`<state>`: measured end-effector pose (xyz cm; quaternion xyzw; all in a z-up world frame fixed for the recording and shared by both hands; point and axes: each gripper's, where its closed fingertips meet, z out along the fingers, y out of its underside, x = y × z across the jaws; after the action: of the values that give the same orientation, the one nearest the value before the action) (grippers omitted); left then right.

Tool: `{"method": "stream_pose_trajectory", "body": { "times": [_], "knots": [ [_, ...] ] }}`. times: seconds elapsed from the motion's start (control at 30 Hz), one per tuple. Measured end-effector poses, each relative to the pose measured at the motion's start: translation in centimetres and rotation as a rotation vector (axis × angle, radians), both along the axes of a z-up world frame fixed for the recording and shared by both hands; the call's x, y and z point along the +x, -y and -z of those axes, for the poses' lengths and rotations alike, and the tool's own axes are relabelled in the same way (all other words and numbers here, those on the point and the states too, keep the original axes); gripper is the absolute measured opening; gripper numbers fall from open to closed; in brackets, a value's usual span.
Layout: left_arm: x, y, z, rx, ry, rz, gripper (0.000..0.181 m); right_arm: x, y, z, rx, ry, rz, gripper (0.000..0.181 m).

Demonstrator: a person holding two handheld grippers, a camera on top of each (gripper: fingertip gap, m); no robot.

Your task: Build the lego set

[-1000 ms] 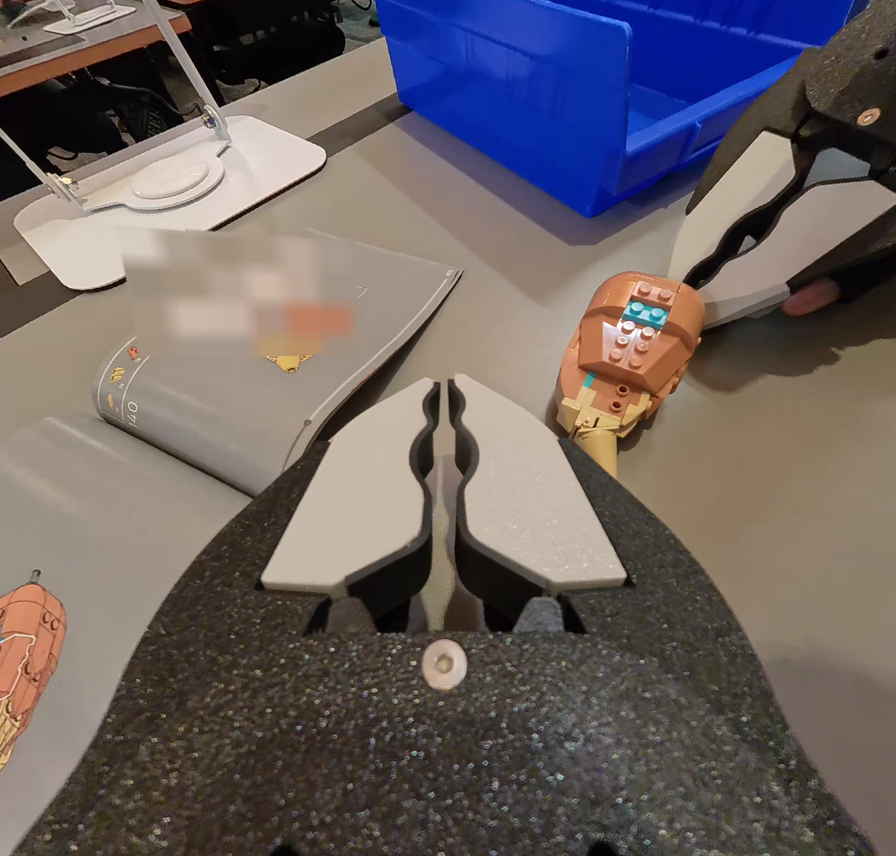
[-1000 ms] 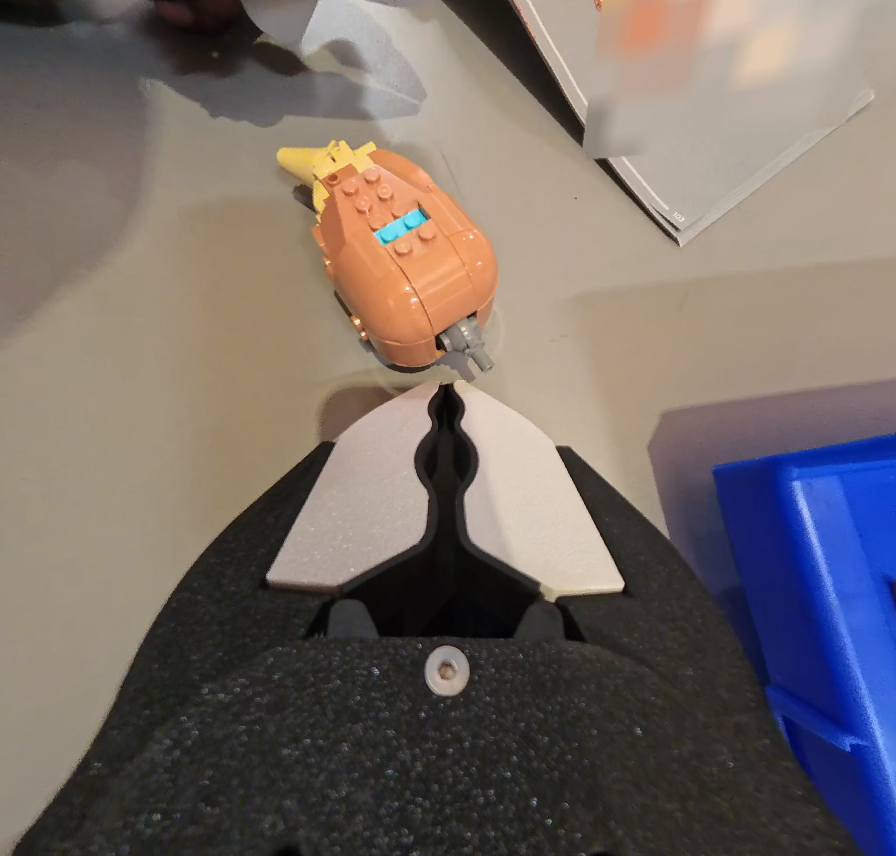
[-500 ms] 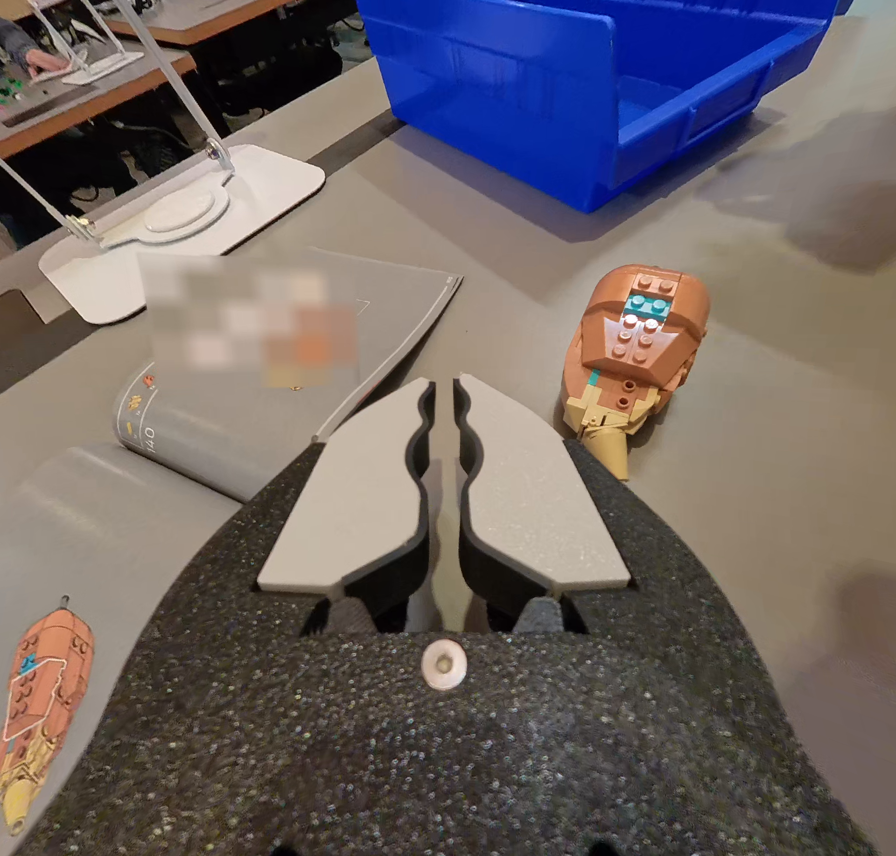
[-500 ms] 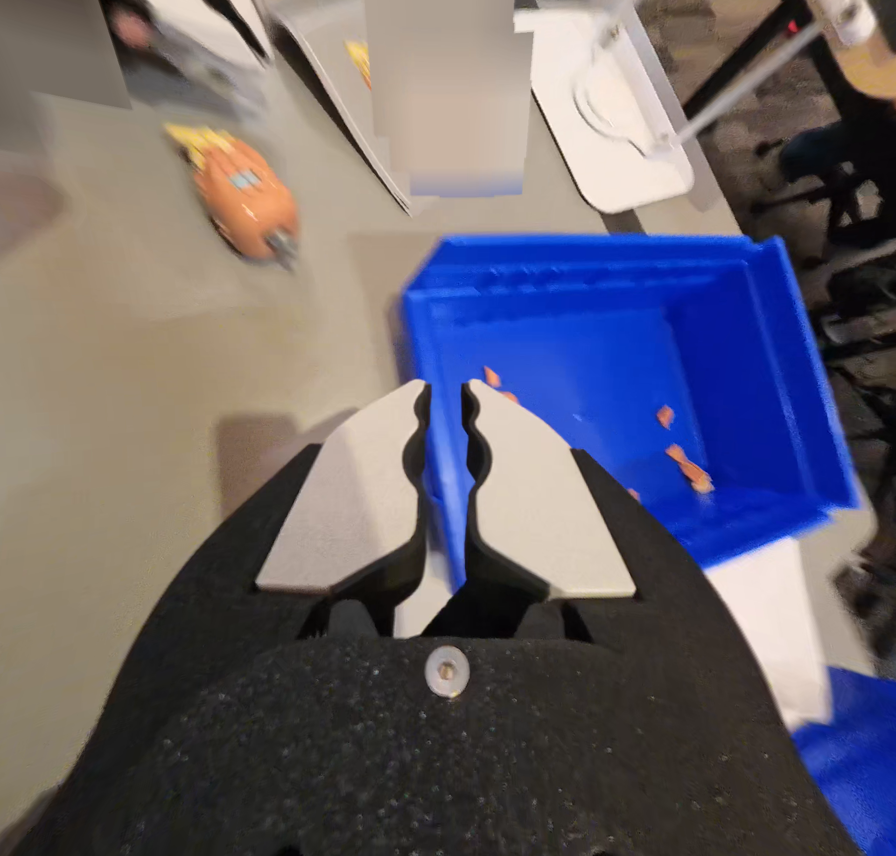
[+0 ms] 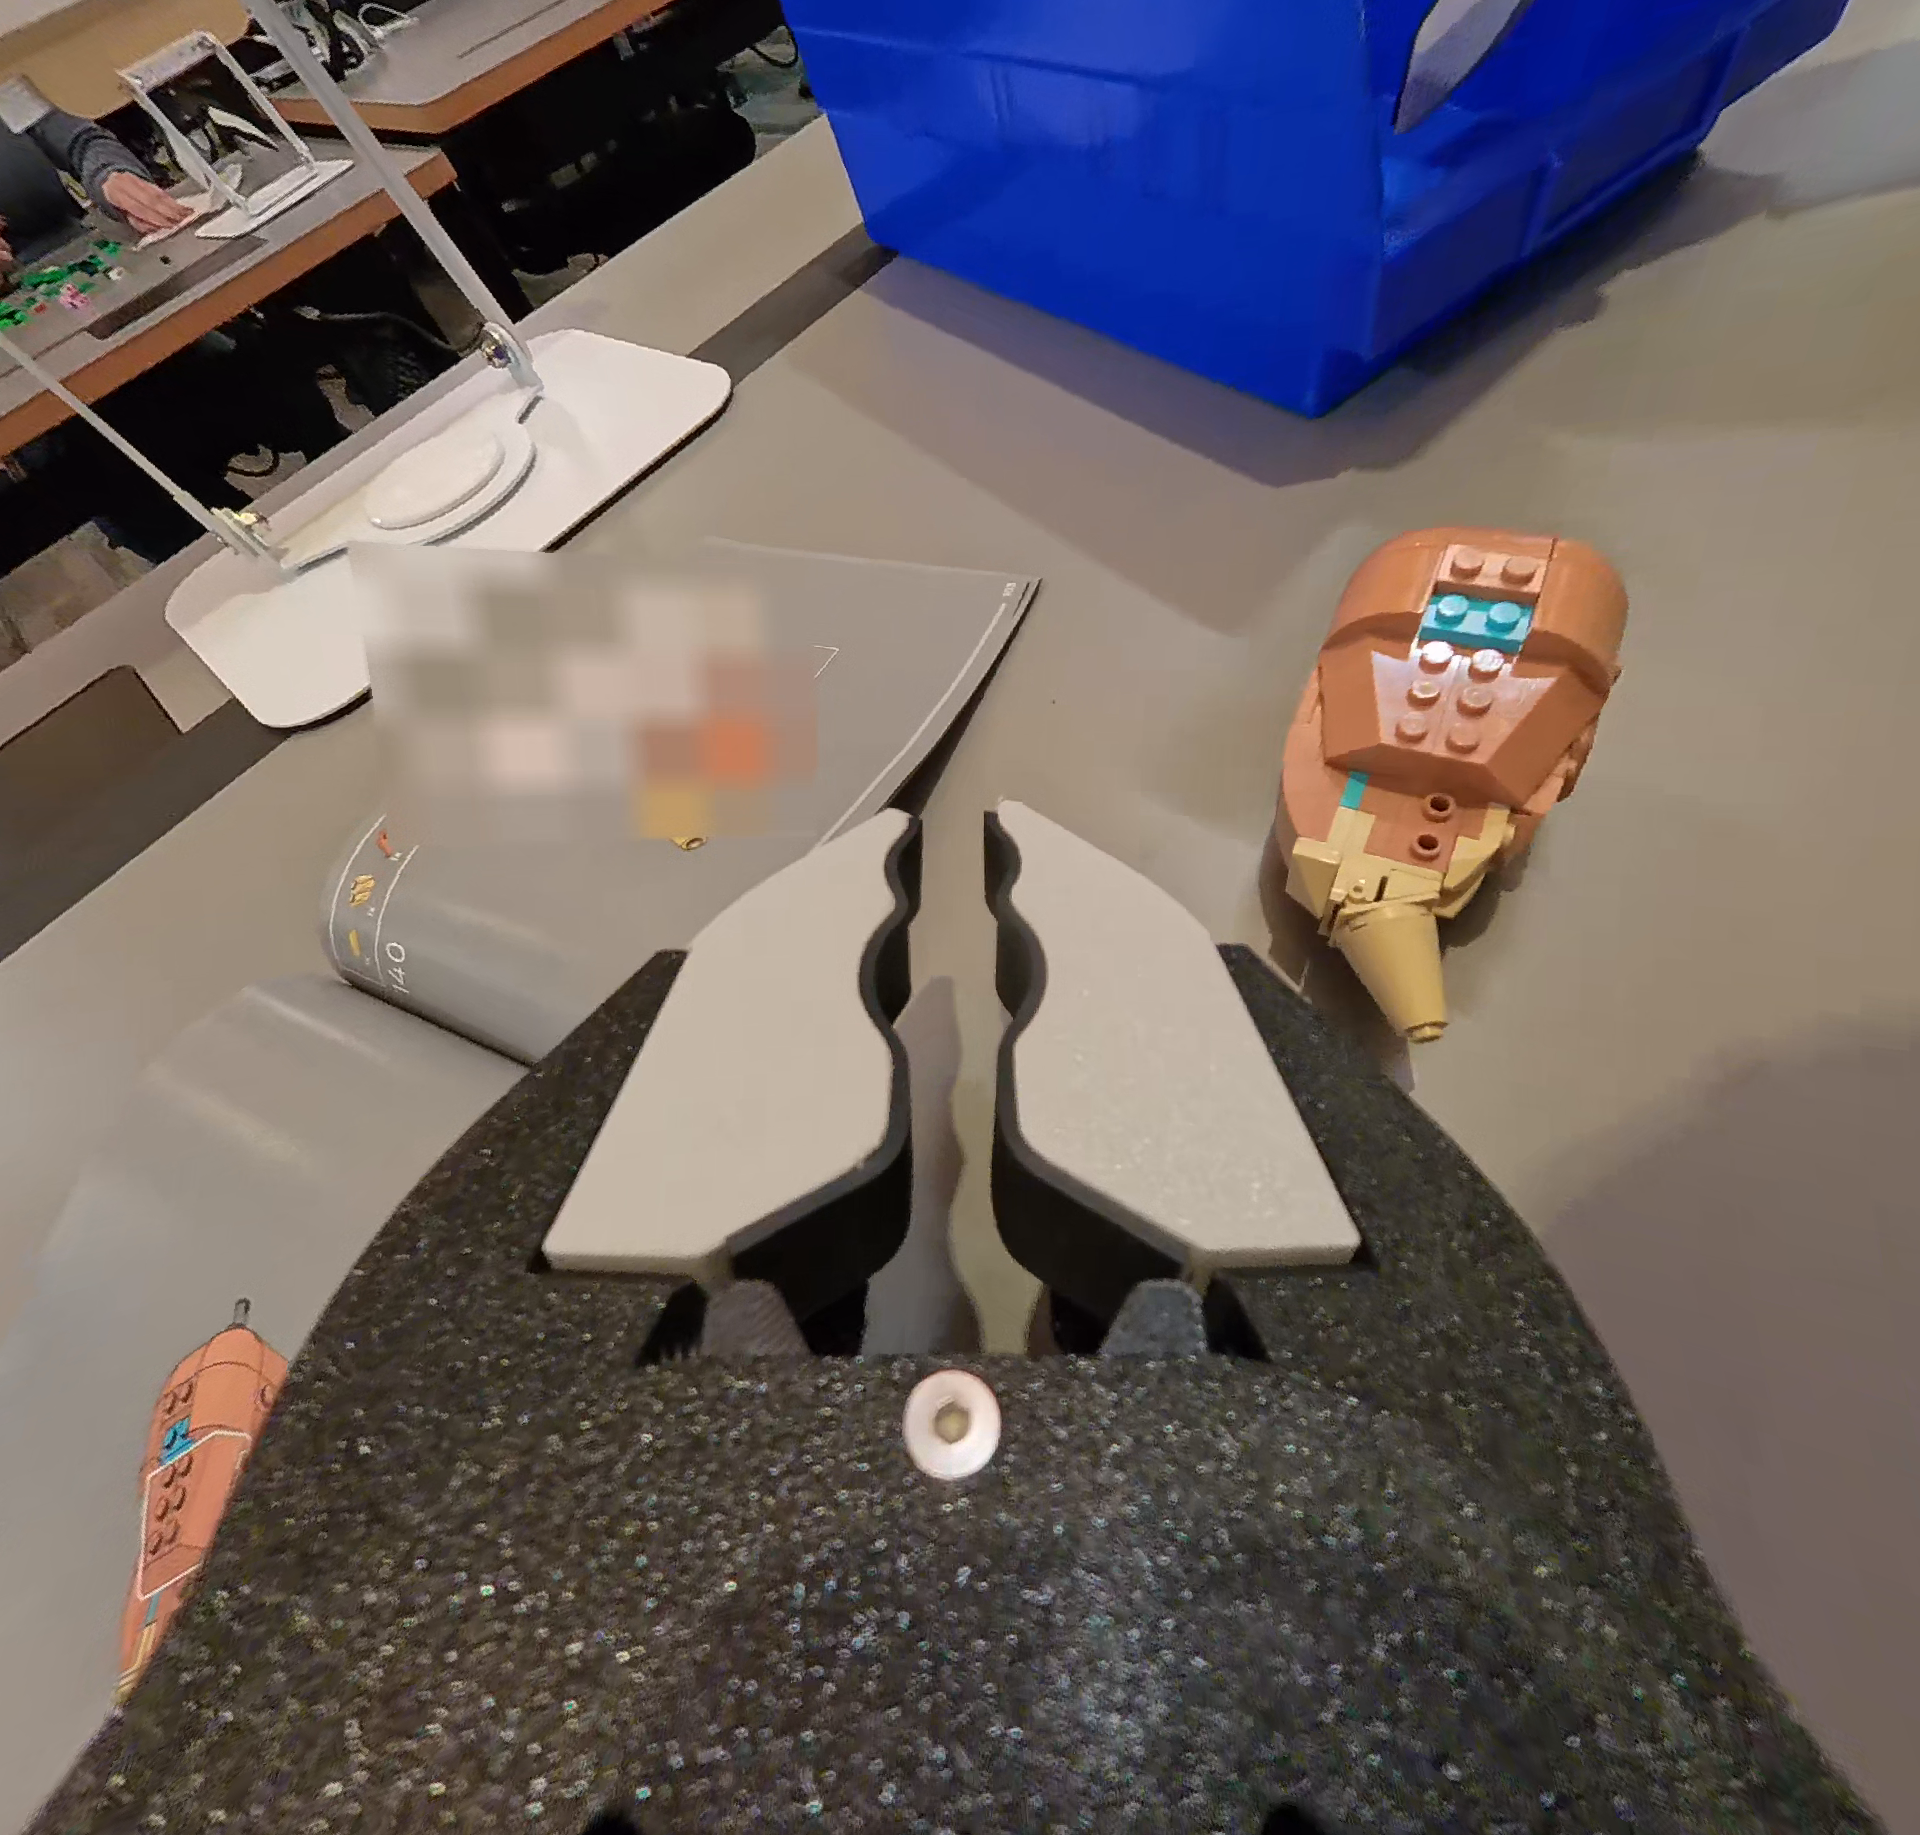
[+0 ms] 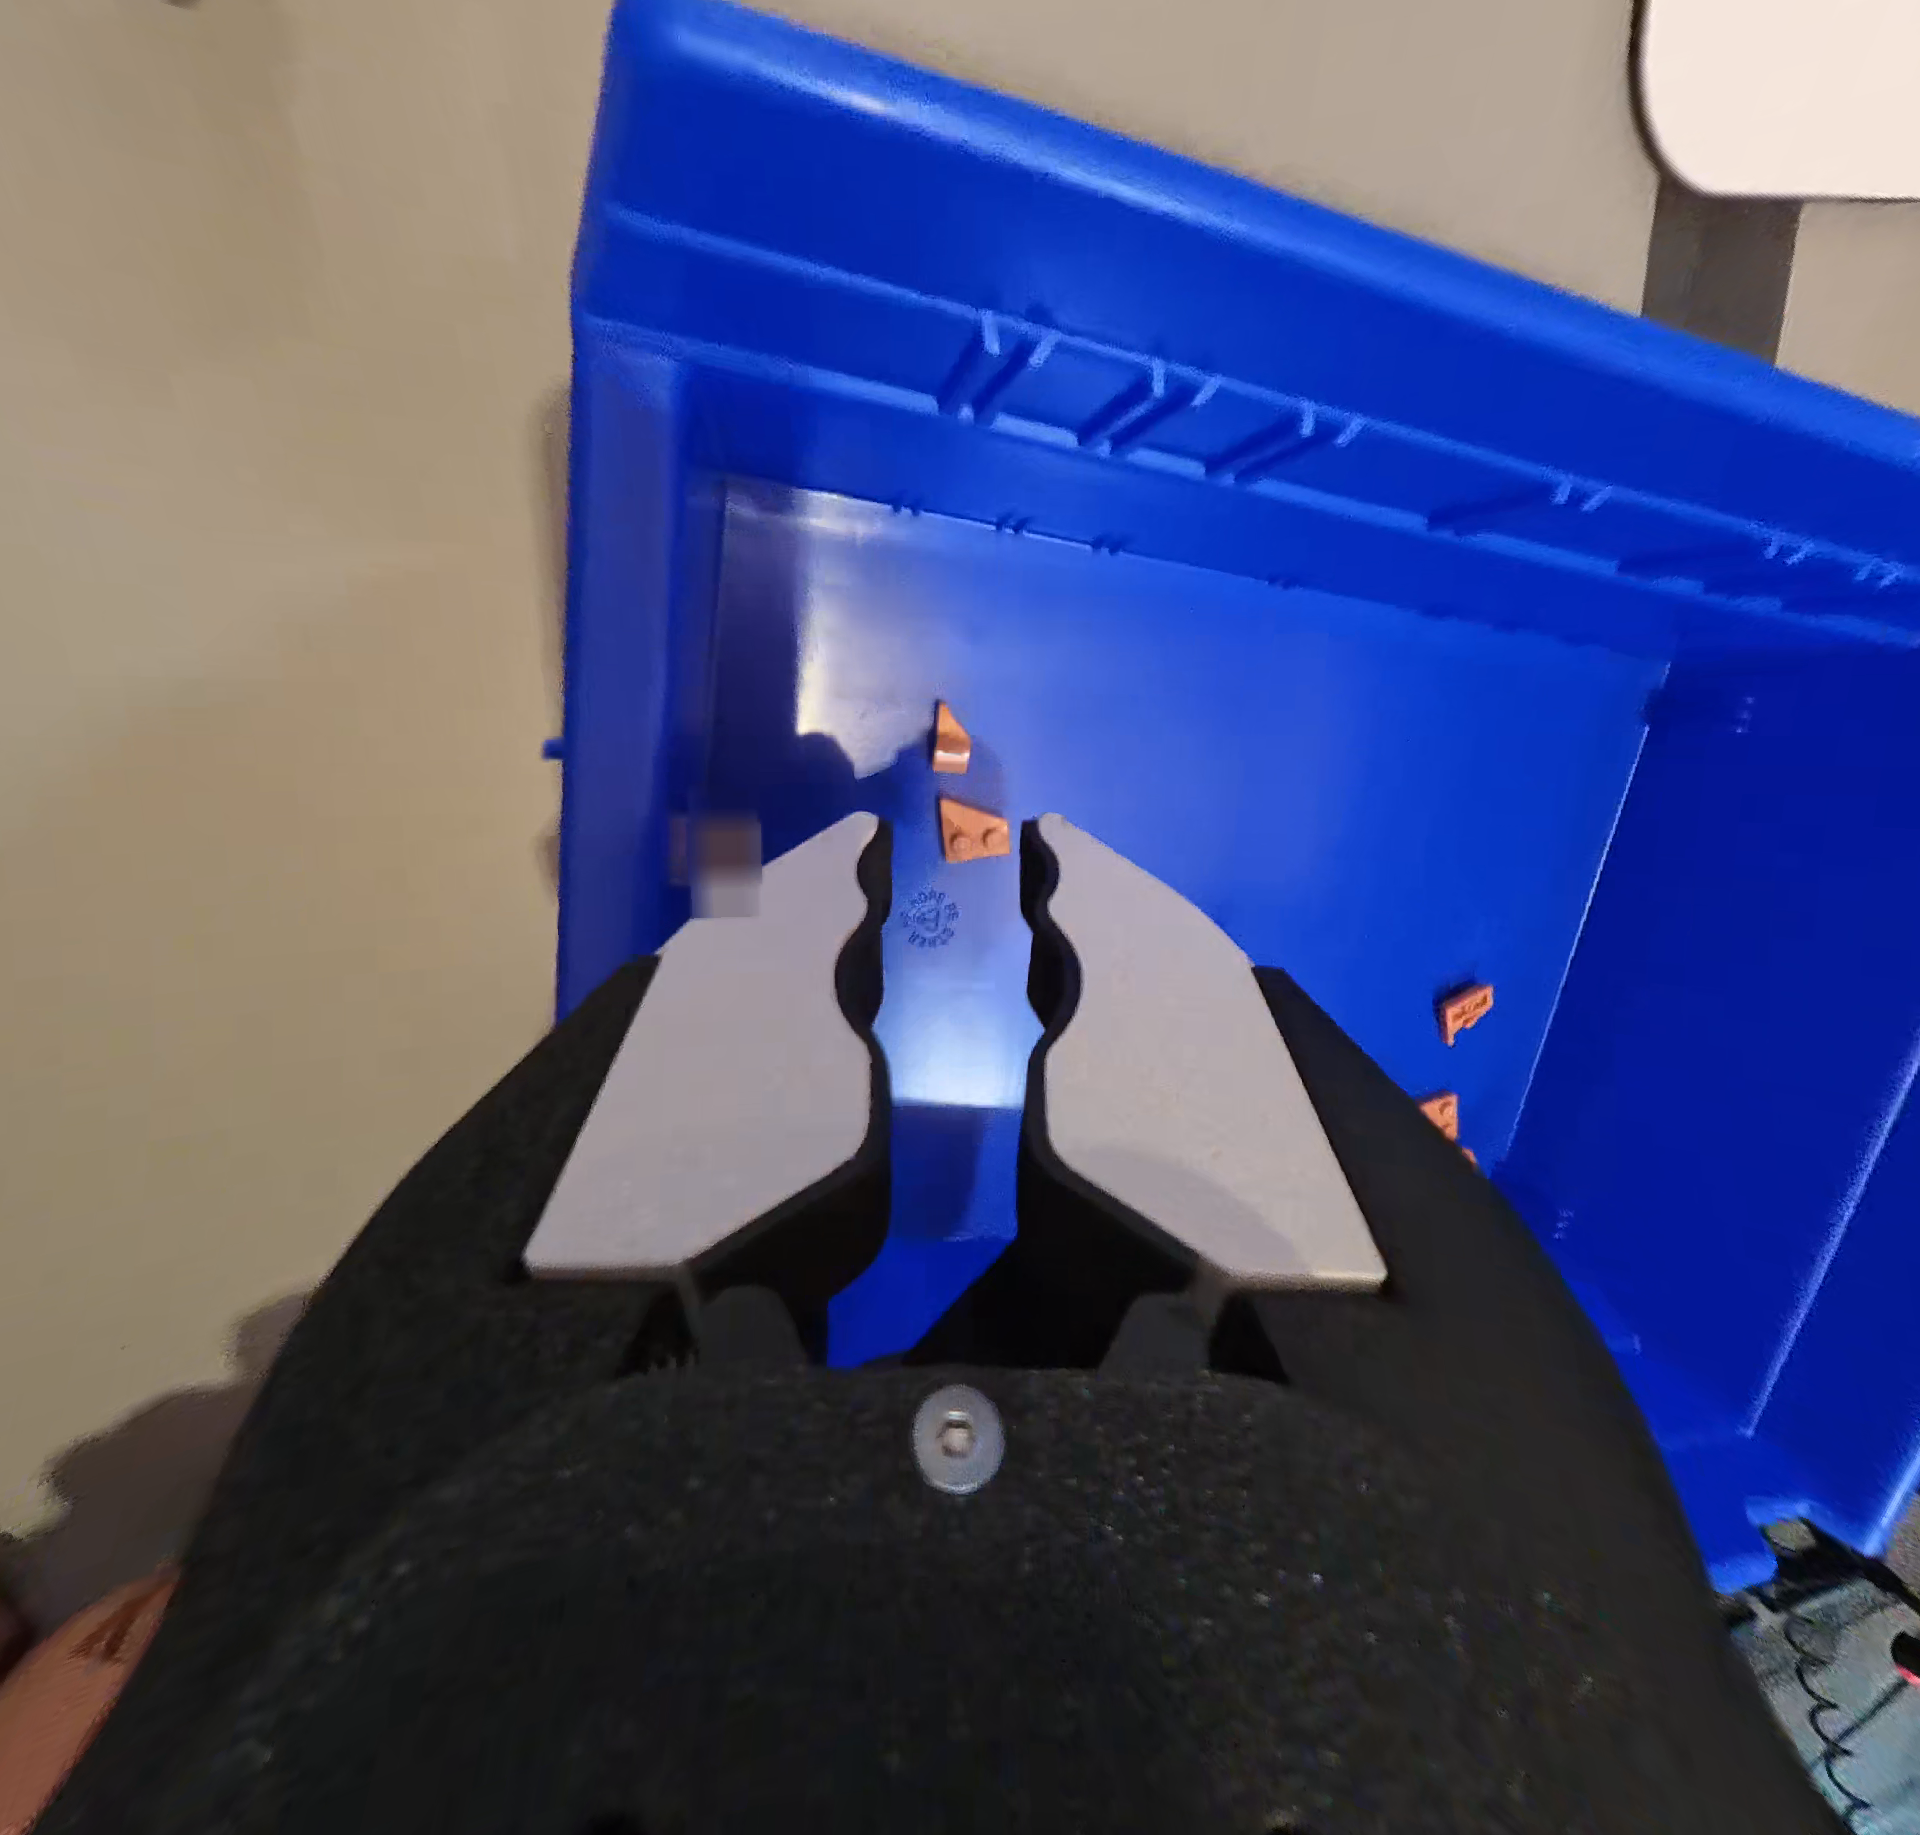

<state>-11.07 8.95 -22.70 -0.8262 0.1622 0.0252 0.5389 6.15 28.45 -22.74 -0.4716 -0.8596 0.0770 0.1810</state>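
The right gripper (image 6: 956, 829) hangs parted and empty over the bin (image 6: 1195, 258), a wedge (image 6: 971, 827) just ahead — better to straddle its flat sides squarely. The left gripper (image 5: 951, 829) (slightly ajar, empty) waits near the model (image 5: 1455, 715).

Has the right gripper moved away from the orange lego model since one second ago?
Yes. The right gripper now hangs open over the blue bin, above small orange pieces; earlier its fingers were at the model on the table.

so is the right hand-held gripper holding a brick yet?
No, the right hand-held gripper hangs open and empty above the blue bin, its orange bricks loose on the floor.
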Motion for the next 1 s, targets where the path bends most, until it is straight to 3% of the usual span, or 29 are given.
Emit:
{"method": "stream_pose_trajectory", "body": {
  "times": [0.47,1.0],
  "knots": [
    [0.1,0.6,0.2,0.001,-0.041,0.023,0.012,-1.0,-0.1,1.4,-0.024,0.028,0.028,0.024],
    [0.1,0.6,0.3,-0.008,-0.044,0.017,0.012,-0.4,-0.5,1.0,-0.015,0.018,0.042,0.024]
  ]
}}
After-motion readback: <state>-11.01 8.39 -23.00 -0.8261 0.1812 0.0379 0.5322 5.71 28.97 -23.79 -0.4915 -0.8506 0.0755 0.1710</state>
